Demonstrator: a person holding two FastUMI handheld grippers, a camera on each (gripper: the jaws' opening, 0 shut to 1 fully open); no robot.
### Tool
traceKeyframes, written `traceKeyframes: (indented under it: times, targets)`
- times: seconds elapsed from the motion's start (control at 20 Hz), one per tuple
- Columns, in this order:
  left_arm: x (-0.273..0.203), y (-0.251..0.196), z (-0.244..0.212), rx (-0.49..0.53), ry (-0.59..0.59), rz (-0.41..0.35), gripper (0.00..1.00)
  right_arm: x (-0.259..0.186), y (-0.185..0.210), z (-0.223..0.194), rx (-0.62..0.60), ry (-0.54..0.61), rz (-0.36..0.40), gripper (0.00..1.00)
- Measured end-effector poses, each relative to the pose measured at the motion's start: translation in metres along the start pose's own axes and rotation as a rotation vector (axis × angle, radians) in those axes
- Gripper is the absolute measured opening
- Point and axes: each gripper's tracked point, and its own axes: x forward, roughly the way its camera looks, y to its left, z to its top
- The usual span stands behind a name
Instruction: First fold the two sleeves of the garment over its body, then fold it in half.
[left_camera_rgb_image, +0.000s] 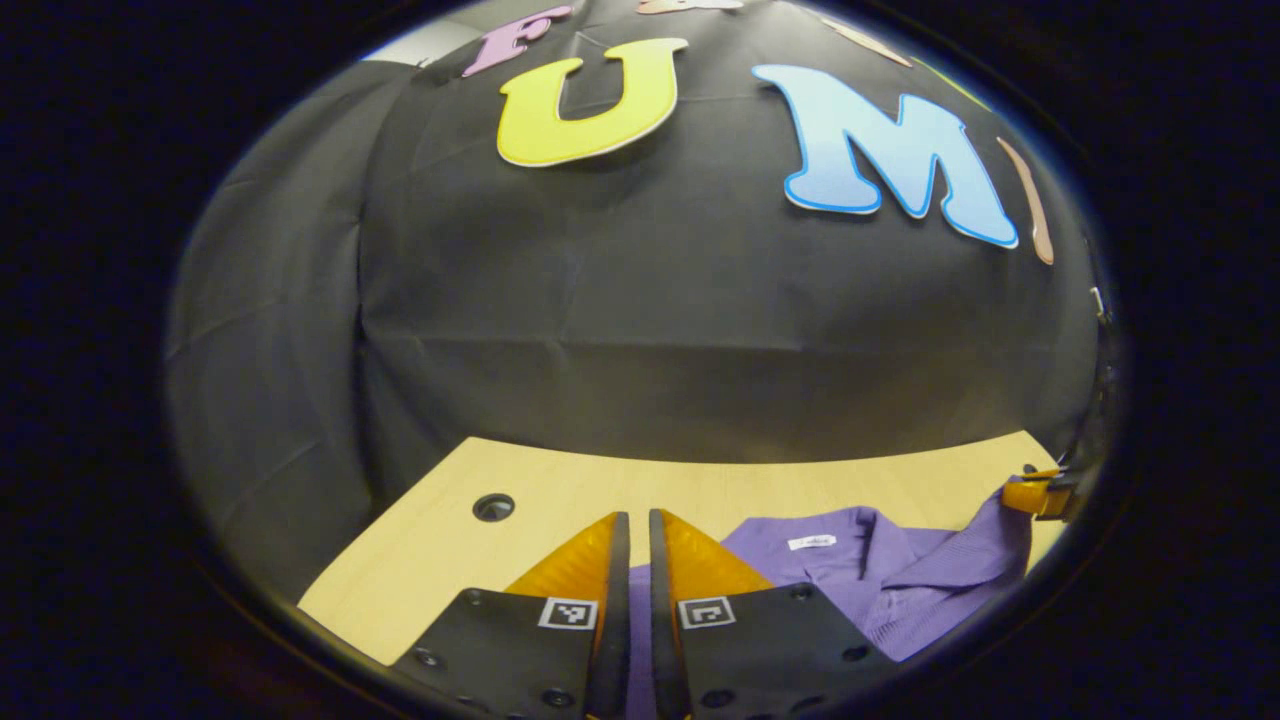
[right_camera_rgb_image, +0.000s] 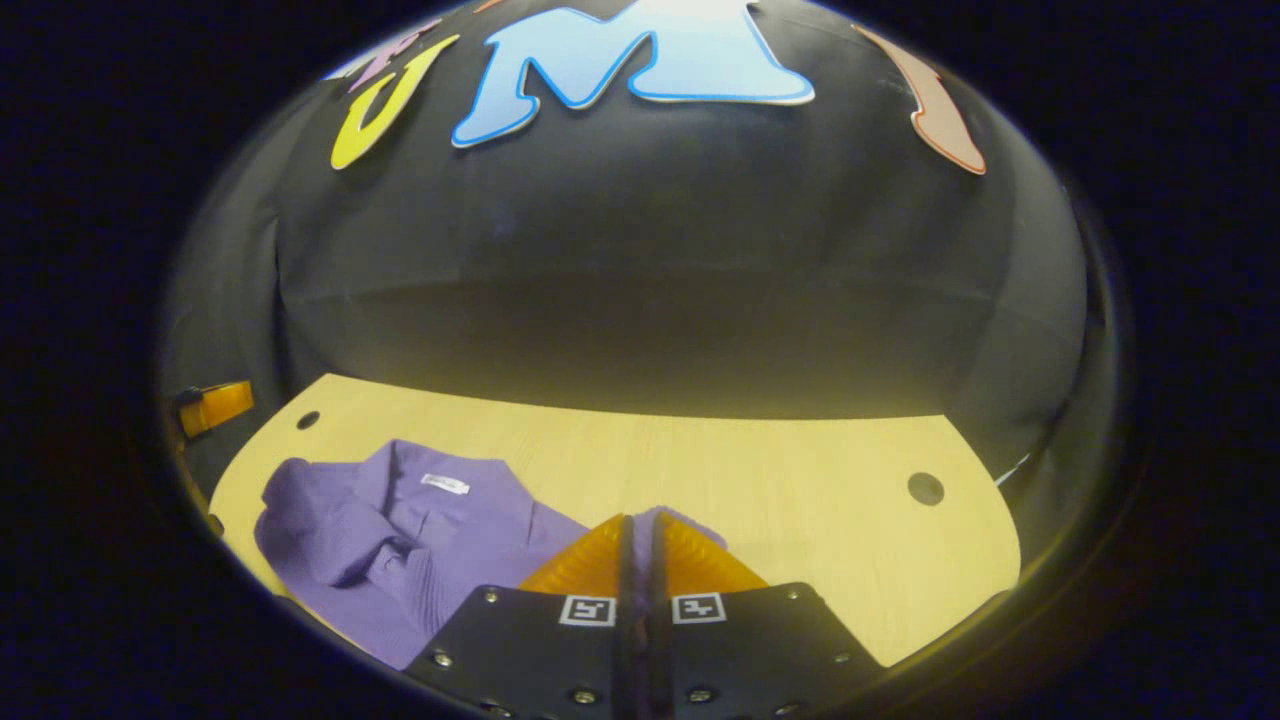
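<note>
The left gripper (left_camera_rgb_image: 640, 530) has its fingers clenched on purple fabric of the polo shirt (left_camera_rgb_image: 880, 570). The right gripper (right_camera_rgb_image: 640, 530) likewise pinches shirt fabric on the surface (right_camera_rgb_image: 800, 470).

1. A small white neck label (left_camera_rgb_image: 811, 542) sits inside the collar of the purple garment (left_camera_rgb_image: 900, 580), right of the left claw (left_camera_rgb_image: 639, 530); its print is too small to read.
2. Square black-and-white marker tags (right_camera_rgb_image: 587, 610) sit on the right claw (right_camera_rgb_image: 640, 530), one behind each finger; they carry patterns, no letters.
</note>
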Motion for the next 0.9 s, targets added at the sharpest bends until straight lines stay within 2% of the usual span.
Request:
traceKeyframes:
  times: [0.15, 0.2, 0.25, 0.3, 0.35, 0.4, 0.45, 0.5, 0.55, 0.6, 0.75, 0.9]
  targets:
    - [-0.009, -0.004, -0.005, -0.031, 0.013, -0.003, 0.34, -0.003, -0.003, 0.004, -0.008, -0.007, -0.004, 0.08]
    - [-0.011, -0.005, -0.001, -0.033, 0.005, -0.002, 0.4, -0.005, -0.007, 0.006, -0.017, -0.014, -0.014, 0.12]
    - [-0.015, -0.007, 0.002, -0.032, -0.003, -0.006, 0.39, -0.009, -0.012, 0.01, -0.022, -0.023, -0.029, 0.19]
    - [-0.018, -0.009, 0.005, -0.029, -0.01, -0.012, 0.5, -0.015, -0.015, 0.013, -0.018, -0.031, -0.032, 0.22]
    - [-0.023, -0.012, 0.01, -0.024, -0.021, -0.02, 0.54, -0.018, -0.017, 0.014, -0.009, -0.034, -0.041, 0.3]
    - [-0.027, -0.014, 0.015, -0.018, -0.034, -0.026, 0.61, -0.023, -0.018, 0.015, 0.003, -0.04, -0.043, 0.44]
    - [-0.032, -0.016, 0.019, -0.017, -0.048, -0.033, 0.68, -0.029, -0.019, 0.018, 0.014, -0.047, -0.049, 0.51]
    - [-0.038, -0.019, 0.023, -0.018, -0.058, -0.043, 0.75, -0.035, -0.019, 0.02, 0.019, -0.054, -0.056, 0.63]
    - [-0.044, -0.021, 0.026, -0.022, -0.07, -0.054, 0.75, -0.044, -0.019, 0.021, 0.017, -0.062, -0.065, 0.69]
    - [-0.05, -0.023, 0.03, -0.022, -0.079, -0.062, 0.79, -0.054, -0.019, 0.023, 0.01, -0.073, -0.079, 0.79]
    - [-0.079, -0.023, 0.041, -0.029, -0.118, -0.08, 0.93, -0.092, -0.012, 0.031, -0.005, -0.111, -0.102, 0.8]
    - [-0.113, -0.027, 0.052, -0.049, -0.166, -0.113, 0.93, -0.137, -0.001, 0.041, -0.008, -0.161, -0.122, 0.77]
